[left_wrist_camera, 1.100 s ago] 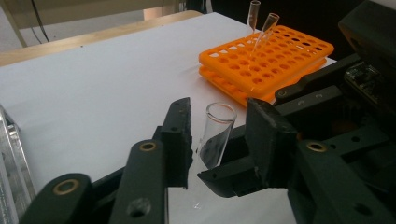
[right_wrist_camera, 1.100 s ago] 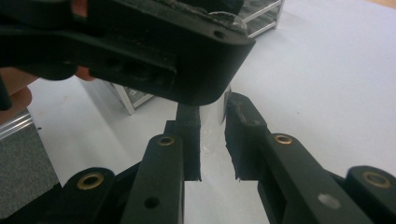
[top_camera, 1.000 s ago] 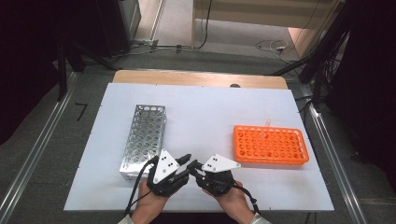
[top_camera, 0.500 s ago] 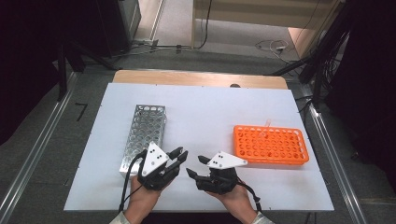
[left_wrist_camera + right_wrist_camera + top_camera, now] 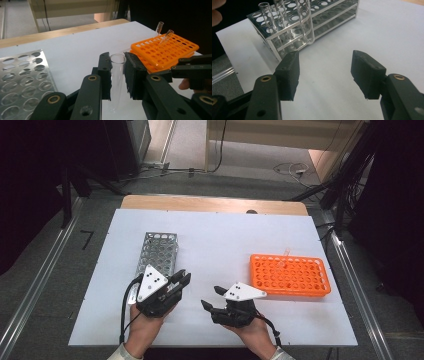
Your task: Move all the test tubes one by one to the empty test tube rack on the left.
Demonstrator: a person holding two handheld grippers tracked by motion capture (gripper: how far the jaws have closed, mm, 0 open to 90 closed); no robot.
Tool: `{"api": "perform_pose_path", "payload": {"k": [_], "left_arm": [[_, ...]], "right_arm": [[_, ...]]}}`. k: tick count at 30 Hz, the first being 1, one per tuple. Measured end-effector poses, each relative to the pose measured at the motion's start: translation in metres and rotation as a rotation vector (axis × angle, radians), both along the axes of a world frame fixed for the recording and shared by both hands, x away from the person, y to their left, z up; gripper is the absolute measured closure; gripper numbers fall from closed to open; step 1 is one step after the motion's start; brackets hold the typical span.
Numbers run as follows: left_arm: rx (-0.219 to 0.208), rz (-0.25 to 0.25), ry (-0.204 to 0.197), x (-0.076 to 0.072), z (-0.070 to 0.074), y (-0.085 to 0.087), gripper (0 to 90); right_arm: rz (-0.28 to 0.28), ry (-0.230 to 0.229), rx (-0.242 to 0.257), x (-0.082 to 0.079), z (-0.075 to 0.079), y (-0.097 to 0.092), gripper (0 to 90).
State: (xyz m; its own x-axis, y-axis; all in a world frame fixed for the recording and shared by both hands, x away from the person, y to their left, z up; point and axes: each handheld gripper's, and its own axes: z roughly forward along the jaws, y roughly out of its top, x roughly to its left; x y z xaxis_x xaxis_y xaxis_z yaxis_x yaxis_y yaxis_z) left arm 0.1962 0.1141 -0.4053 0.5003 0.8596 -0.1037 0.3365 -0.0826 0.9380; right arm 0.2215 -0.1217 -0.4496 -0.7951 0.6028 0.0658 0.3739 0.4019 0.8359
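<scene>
My left gripper (image 5: 117, 57) is shut on a clear glass test tube (image 5: 116, 75), held upright with its open mouth above the pads. In the high view, the left gripper (image 5: 184, 277) is beside the near end of the metal rack (image 5: 157, 252). The right gripper view shows the same tube (image 5: 305, 25) hanging in front of that rack (image 5: 332, 15). My right gripper (image 5: 325, 62) has just been opening and is now open, with only bare table between its pads. From above, the right gripper (image 5: 210, 297) points left toward the left one, a small gap apart.
An orange rack (image 5: 290, 275) lies at the right, with two thin tubes (image 5: 166, 37) leaning at its far edge. Two clear tubes (image 5: 268, 17) stand in the metal rack's near corner. The white table top (image 5: 220, 240) stretches between the racks, with a wooden strip (image 5: 210, 204) behind it.
The grippers were tip to tip and have drawn apart. The left one moved left and up with the tube. The right jaws have opened.
</scene>
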Motion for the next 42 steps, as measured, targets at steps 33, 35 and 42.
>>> {"api": "perform_pose_path", "payload": {"k": [33,35,42], "left_arm": [[0.041,0.160,-0.009,0.004,0.000,0.044,74.9],[0.049,0.162,-0.007,0.004,-0.001,0.044,74.9],[0.082,0.162,0.013,0.003,-0.014,0.040,74.8]], "right_arm": [[-0.006,-0.006,-0.006,-0.001,-0.001,-0.002,35.8],[-0.005,-0.010,-0.009,-0.001,-0.001,-0.003,35.8],[-0.004,-0.012,-0.014,-0.002,-0.002,-0.003,35.8]]}}
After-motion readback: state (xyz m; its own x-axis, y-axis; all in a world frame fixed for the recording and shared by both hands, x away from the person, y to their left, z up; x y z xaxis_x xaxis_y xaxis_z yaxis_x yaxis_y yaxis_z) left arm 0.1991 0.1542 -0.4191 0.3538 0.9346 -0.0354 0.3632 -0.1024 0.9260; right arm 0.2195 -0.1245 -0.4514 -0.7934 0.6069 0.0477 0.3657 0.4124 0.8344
